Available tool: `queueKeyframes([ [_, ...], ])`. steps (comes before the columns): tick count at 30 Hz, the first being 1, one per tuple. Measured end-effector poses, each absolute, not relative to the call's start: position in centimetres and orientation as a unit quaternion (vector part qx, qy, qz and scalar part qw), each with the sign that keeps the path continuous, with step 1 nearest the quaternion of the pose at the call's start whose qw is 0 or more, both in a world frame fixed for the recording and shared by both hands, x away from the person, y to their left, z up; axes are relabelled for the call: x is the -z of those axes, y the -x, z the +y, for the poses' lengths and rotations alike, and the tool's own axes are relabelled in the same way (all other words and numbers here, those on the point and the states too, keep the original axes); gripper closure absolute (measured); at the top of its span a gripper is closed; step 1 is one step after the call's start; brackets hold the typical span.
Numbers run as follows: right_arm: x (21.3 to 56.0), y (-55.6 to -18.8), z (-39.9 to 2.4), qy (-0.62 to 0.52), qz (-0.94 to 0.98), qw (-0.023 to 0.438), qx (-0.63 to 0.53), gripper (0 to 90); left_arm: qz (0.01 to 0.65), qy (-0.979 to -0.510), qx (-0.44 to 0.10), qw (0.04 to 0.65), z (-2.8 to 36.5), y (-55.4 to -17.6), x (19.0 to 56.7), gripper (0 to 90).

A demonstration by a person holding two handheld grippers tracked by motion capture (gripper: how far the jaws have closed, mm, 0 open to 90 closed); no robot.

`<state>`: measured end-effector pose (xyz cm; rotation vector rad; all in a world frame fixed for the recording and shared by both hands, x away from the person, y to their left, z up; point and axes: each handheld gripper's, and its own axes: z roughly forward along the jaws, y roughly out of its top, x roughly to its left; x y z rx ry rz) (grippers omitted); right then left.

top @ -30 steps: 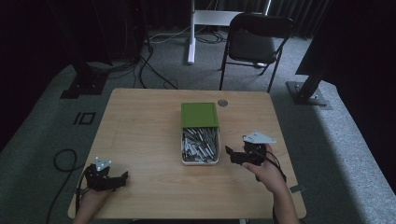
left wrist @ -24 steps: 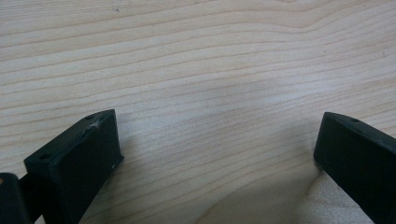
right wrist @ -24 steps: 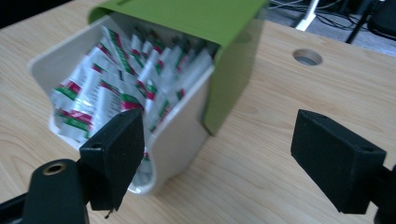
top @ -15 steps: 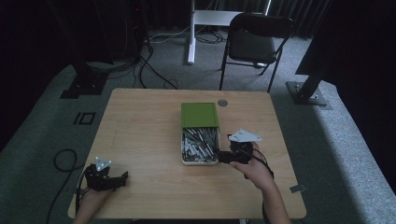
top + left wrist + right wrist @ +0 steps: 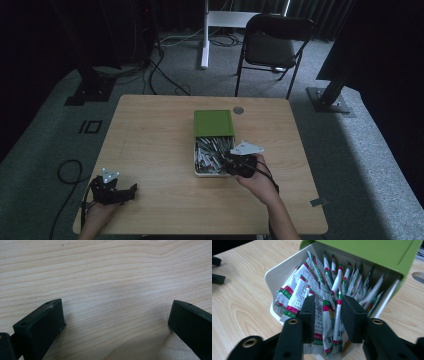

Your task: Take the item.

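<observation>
Sachets [image 5: 312, 293] in the box [image 5: 274, 277] bear Chinese print — "四川" on one green band — the rest too small to read

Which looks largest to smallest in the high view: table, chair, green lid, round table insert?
1. table
2. chair, though it stands farther from the camera
3. green lid
4. round table insert

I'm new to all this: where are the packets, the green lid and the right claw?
packets [image 5: 329, 312], right gripper view, on one white packet between the jaws.
green lid [image 5: 213, 123], high view, middle of its top.
right claw [image 5: 327, 317], right gripper view, midway between its fingertips.
</observation>
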<state>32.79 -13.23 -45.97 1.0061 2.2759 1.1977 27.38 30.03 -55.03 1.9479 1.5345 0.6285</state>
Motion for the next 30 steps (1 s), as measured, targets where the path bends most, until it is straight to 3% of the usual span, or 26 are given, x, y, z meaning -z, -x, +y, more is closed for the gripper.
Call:
queueKeyframes([
  [30,48.9,-32.9,-11.2,-0.362,0.839,0.216,-0.344,82.5,0.574,-0.729,-0.235,0.288,30.0,-27.4,55.0,1.3],
])
